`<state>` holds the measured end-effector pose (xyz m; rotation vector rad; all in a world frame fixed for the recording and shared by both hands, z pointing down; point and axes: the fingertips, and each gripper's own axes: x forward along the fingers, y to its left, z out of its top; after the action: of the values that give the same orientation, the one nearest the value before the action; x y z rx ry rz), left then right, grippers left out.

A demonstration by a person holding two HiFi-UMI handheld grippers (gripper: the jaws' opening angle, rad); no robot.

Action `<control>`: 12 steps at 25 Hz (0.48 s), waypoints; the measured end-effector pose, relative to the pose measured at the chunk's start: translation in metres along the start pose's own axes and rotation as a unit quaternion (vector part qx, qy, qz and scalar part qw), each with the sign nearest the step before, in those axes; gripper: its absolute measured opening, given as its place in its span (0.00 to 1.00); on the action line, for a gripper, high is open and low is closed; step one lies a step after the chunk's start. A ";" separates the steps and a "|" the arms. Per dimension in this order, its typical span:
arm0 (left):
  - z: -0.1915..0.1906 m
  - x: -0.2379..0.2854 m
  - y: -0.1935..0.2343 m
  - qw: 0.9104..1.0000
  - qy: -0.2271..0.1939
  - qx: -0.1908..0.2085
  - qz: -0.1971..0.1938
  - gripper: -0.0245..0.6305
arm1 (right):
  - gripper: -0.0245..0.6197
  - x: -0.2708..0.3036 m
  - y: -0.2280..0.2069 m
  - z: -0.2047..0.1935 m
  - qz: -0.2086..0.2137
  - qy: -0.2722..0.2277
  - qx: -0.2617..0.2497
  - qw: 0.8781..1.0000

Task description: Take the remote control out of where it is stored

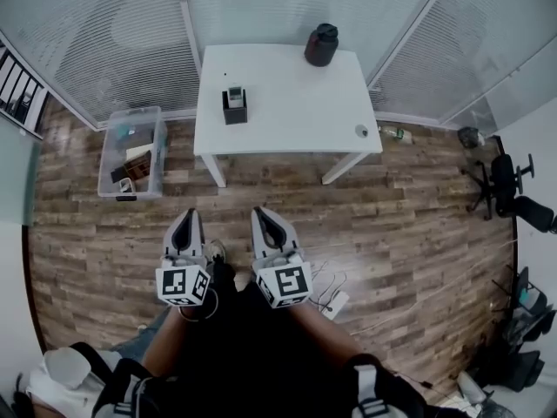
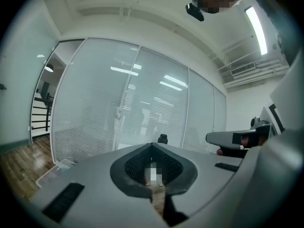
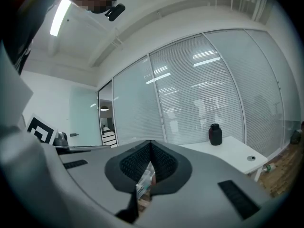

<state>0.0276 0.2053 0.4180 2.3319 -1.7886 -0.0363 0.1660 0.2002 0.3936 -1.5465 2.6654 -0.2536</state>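
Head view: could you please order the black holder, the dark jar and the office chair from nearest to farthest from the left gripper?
1. Black holder, on the table's left part, ahead of the left gripper.
2. Dark jar, at the table's far edge, rightward.
3. Office chair, far off at the right.

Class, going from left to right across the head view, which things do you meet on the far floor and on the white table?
Clear plastic storage box → black box-shaped holder with the grey remote control → dark lidded jar → small round grey disc → black office chair.
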 end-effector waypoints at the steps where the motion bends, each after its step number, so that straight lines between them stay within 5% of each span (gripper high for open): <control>1: 0.000 0.005 0.004 1.000 0.000 0.001 -0.002 0.05 | 0.04 0.006 0.001 -0.001 0.000 0.001 -0.001 1.000; 12: 0.029 0.098 0.074 0.999 -0.008 0.001 -0.052 0.05 | 0.04 0.114 0.001 -0.009 -0.036 0.009 -0.015 0.999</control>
<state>-0.0214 0.0894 0.4130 2.4314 -1.6743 -0.0684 0.1074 0.1025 0.4063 -1.6583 2.6424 -0.2331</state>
